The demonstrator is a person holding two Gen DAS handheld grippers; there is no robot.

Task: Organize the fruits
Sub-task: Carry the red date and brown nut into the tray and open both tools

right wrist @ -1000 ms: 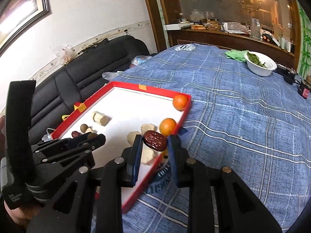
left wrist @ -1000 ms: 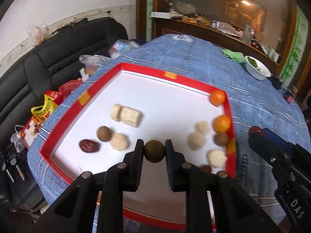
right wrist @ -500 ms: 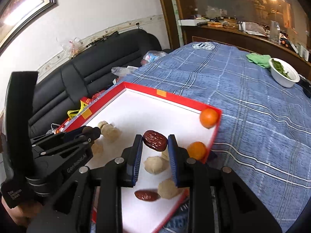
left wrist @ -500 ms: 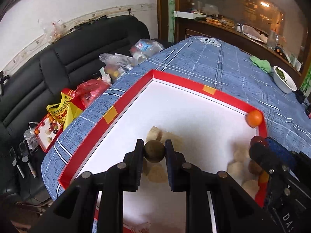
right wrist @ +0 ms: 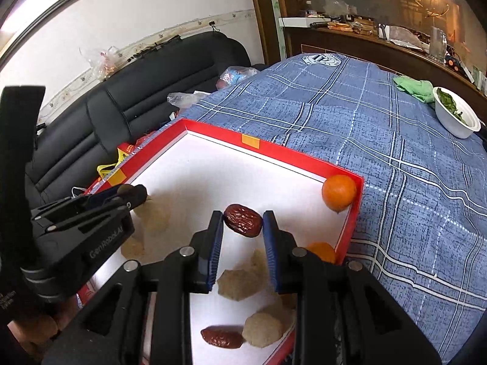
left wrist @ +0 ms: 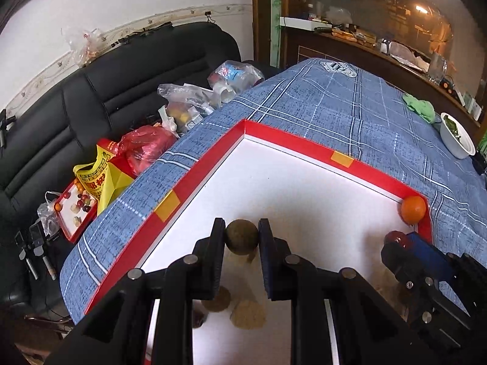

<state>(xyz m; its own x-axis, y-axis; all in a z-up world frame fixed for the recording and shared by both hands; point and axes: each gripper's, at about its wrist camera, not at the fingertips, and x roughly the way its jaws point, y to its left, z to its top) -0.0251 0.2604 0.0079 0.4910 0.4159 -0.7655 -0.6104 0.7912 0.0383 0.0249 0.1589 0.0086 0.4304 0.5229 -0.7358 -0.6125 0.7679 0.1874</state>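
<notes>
My left gripper (left wrist: 242, 237) is shut on a round brown fruit (left wrist: 241, 236) and holds it above the white floor of the red-rimmed tray (left wrist: 307, 140), near its left side. My right gripper (right wrist: 243, 221) is shut on a wrinkled red date (right wrist: 243, 220) above the tray (right wrist: 304, 155). An orange (right wrist: 338, 191) sits in the far right corner; it also shows in the left wrist view (left wrist: 412, 209). A second orange (right wrist: 322, 252), another date (right wrist: 222, 337) and several pale lumps (right wrist: 236, 283) lie below my right gripper. The left gripper (right wrist: 127, 193) shows at the left of the right wrist view.
The tray lies on a blue plaid tablecloth (right wrist: 411, 158). A white bowl of greens (right wrist: 456, 115) and a green cloth (right wrist: 414, 86) lie far right. A black sofa (left wrist: 106, 91) with plastic bags (left wrist: 149, 152) stands left of the table.
Both grippers have moved forward over the tray, toward its far side, each still holding its fruit. The pale lumps and second date now lie under and behind the fingers.
</notes>
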